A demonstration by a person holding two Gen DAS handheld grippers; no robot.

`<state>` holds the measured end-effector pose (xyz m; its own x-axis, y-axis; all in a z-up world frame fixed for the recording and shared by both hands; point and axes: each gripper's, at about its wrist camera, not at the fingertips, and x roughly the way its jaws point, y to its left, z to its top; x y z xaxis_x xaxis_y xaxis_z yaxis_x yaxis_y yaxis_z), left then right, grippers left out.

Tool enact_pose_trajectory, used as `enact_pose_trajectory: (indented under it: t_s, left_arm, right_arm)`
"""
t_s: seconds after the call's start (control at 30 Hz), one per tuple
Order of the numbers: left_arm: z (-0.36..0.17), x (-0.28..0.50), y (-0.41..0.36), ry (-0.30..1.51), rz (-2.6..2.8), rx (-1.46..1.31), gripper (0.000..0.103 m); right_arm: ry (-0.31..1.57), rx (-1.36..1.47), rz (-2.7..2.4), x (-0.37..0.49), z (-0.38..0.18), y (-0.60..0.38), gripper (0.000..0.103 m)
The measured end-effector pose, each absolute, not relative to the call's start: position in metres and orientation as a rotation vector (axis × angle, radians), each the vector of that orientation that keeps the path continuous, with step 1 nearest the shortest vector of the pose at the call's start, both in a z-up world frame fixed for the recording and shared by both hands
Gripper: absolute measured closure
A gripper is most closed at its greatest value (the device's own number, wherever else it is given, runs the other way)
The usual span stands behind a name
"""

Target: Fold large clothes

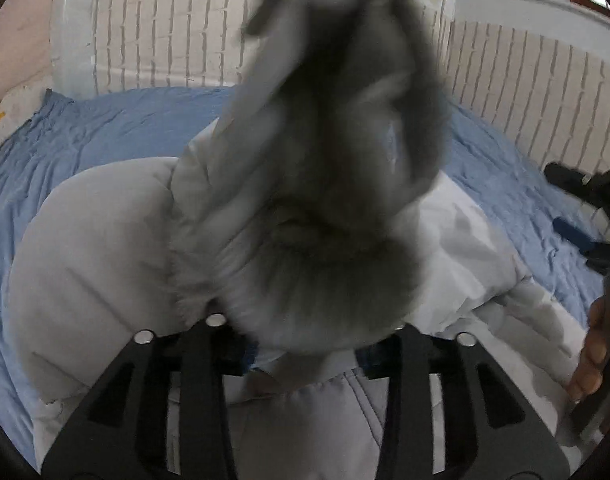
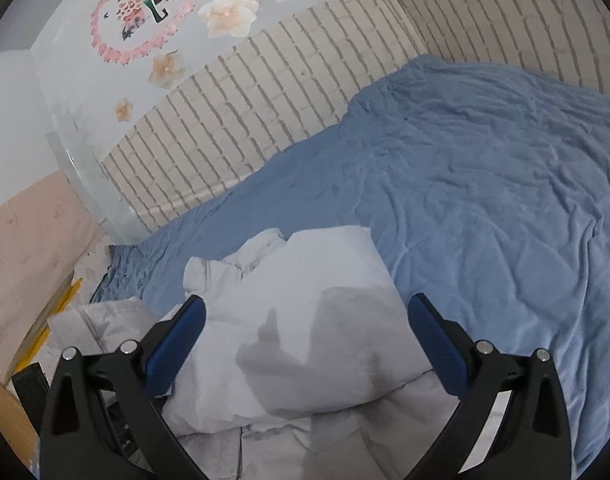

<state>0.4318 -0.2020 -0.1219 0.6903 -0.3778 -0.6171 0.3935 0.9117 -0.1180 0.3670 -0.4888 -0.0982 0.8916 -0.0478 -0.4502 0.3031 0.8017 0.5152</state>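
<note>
A pale grey padded jacket lies in a soft, puffy heap on the near part of a bed covered with a creased blue sheet; its smooth, slightly glossy shell bulges in rounded quilted mounds, and a stitched seam runs along the flatter panel nearest the camera. In the left wrist view a part of the jacket edged with shaggy dark grey fur trim is lifted straight up in front of the lens, smeared by motion blur, while the rest of the jacket spreads out below it on the sheet. The fabric rises from between the fingers of the left claw, which appears to be pinching it, though the blue pads are mostly buried under the cloth. The right claw hangs just above the crumpled jacket with its fingers spread wide and nothing between them; its flat blue pads face each other across the fabric, and a dark shadow falls on the cloth between them. Behind the bed runs a wall of off-white brick-pattern panelling, and above it a smooth pale wall carries peach flower stickers and a pink petal ring.
</note>
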Motion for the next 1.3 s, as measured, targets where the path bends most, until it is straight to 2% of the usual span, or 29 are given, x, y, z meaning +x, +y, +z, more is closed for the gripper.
enact_pose_trajectory:
  t_s: [0.13,0.2,0.23,0.27,0.43,0.57,0.67,0.87,1.17,1.2,1.23,1.3]
  left_arm:
    - [-0.119,0.417,-0.199,0.704,-0.413,0.002,0.057]
    - [-0.105,0.407,-0.208,0.665,-0.358,0.102,0.039]
    - [-0.098,0.402,-0.210,0.642,-0.348,0.135,0.012]
    - [-0.079,0.389,-0.210,0.557,-0.342,0.149,0.003]
    - [-0.020,0.357,-0.194,0.371,-0.454,-0.002,0.003]
    - [-0.015,0.357,-0.168,0.326,-0.354,-0.032,0.003]
    - [-0.034,0.376,-0.141,0.406,-0.218,-0.070,0.003]
    - [-0.072,0.404,-0.074,0.550,-0.055,-0.286,0.003]
    - [-0.078,0.412,-0.053,0.559,-0.056,-0.273,0.003]
    - [-0.081,0.405,-0.047,0.559,-0.063,-0.267,0.003]
    - [-0.081,0.406,-0.051,0.560,-0.071,-0.257,0.003]
    - [-0.081,0.398,-0.046,0.567,-0.077,-0.254,0.003]
  right_arm:
    - [0.464,0.581,-0.170,0.375,-0.100,-0.478,0.002]
    - [0.453,0.556,-0.156,0.375,-0.096,-0.474,0.002]
    - [0.443,0.539,-0.154,0.374,-0.093,-0.471,0.002]
    - [0.433,0.524,-0.153,0.373,-0.091,-0.469,0.002]
    - [0.412,0.526,-0.162,0.370,-0.086,-0.470,0.002]
    - [0.365,0.510,-0.121,0.365,-0.077,-0.466,0.002]
    - [0.335,0.460,-0.033,0.367,-0.068,-0.449,0.002]
    - [0.410,0.285,0.124,0.389,-0.068,-0.389,0.002]
    - [0.503,0.391,0.120,0.428,-0.097,-0.375,0.003]
    - [0.514,0.406,0.119,0.430,-0.102,-0.378,0.009]
    - [0.529,0.419,0.125,0.433,-0.106,-0.381,0.037]
    - [0.555,0.414,0.118,0.434,-0.112,-0.383,0.060]
